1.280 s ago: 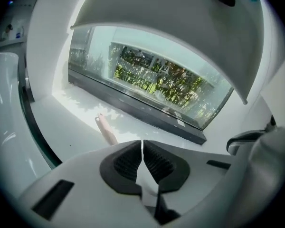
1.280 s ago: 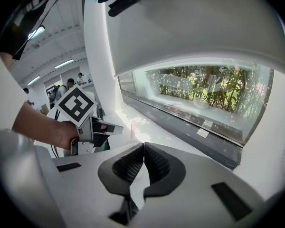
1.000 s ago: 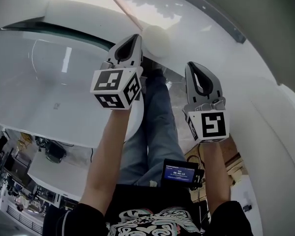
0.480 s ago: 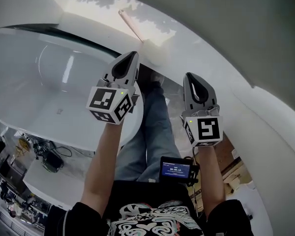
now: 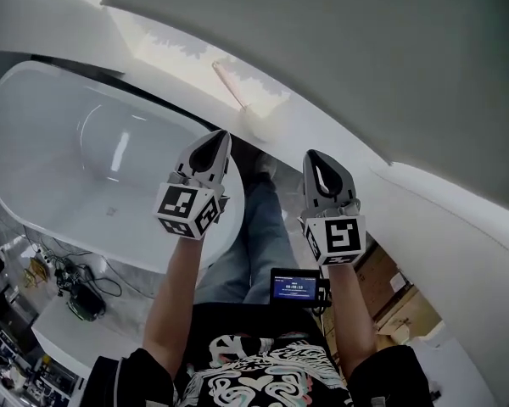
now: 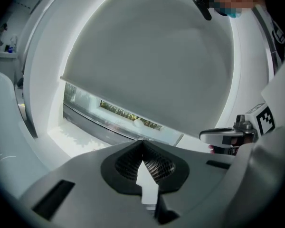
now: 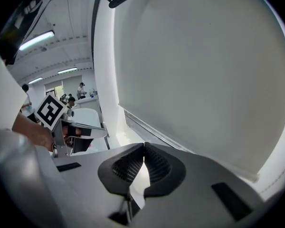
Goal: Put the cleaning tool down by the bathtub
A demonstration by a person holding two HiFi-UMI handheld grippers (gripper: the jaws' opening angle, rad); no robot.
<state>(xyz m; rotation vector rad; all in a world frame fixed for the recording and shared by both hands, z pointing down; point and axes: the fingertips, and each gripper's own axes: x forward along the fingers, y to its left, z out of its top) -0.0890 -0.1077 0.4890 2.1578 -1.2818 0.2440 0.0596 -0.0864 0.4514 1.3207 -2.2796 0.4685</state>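
The cleaning tool (image 5: 231, 87), with a pink handle and a white head, lies on the white ledge behind the bathtub (image 5: 59, 142). Nothing touches it. My left gripper (image 5: 218, 139) hovers just short of the tool's head, jaws shut and empty. My right gripper (image 5: 317, 159) is level with it to the right, also shut on nothing. In the left gripper view the closed pads of the left gripper (image 6: 142, 145) point at the ledge and the grey wall. In the right gripper view the right gripper (image 7: 143, 147) has its pads pressed together too.
A grey curved wall rises behind the ledge. The person's legs in jeans (image 5: 259, 227) stand between tub and wall, with a small screen (image 5: 295, 288) at the waist. Cables and gear (image 5: 76, 299) lie at lower left, cardboard boxes (image 5: 390, 303) at lower right.
Both grippers have lifted up and back from the ledge, staying shut. The cleaning tool has stayed on the ledge.
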